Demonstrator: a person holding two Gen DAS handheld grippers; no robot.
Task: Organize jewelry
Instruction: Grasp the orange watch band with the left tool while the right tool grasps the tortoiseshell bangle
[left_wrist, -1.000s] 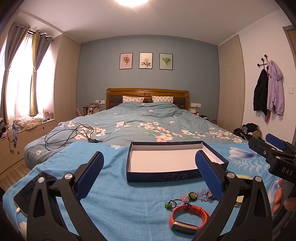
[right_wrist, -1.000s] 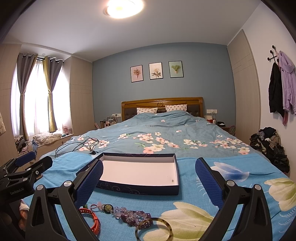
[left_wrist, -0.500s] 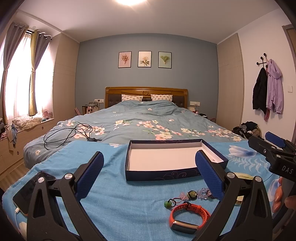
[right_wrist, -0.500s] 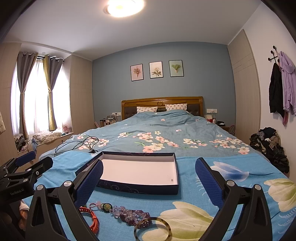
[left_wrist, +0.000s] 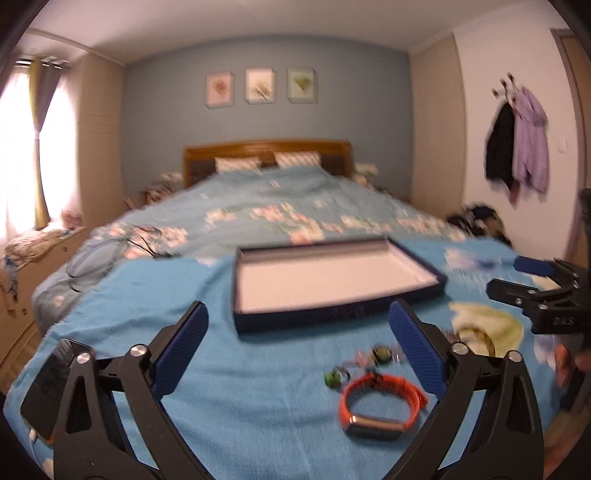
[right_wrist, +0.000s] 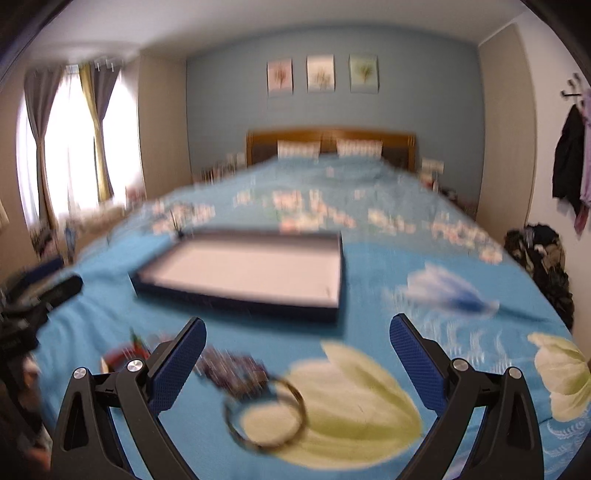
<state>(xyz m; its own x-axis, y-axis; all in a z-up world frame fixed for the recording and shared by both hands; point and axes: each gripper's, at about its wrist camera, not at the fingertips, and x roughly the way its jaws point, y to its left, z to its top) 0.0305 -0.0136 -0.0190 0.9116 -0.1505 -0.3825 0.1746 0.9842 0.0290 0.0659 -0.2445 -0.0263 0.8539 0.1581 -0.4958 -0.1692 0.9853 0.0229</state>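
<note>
A wide bed (left_wrist: 280, 206) under a blue floral quilt fills the room, with a brighter blue flowered blanket (left_wrist: 236, 376) spread over its near end. On that blanket, in the middle, lies a shallow navy tray (left_wrist: 332, 314) with a white floor and nothing in it. A dark phone (left_wrist: 48, 384) lies at the near left edge.

The left gripper (left_wrist: 297, 350) hovers over the blanket with its blue pads wide apart; its jaws have just been closing a little, and nothing is gripped between them. The right gripper (right_wrist: 297, 358) stands equally spread and holds nothing.

Near of the tray the jewelry lies in a loose row. An orange wristband (left_wrist: 382, 404) sits nearest, just inside the left gripper's right finger. Just right of it lies a thin metal bangle (right_wrist: 266, 415), and touching the bangle's far left rim a purple bead bracelet (right_wrist: 232, 371). A small green charm (left_wrist: 334, 378) lies just far-left of the wristband. Both views are blurred.
</note>
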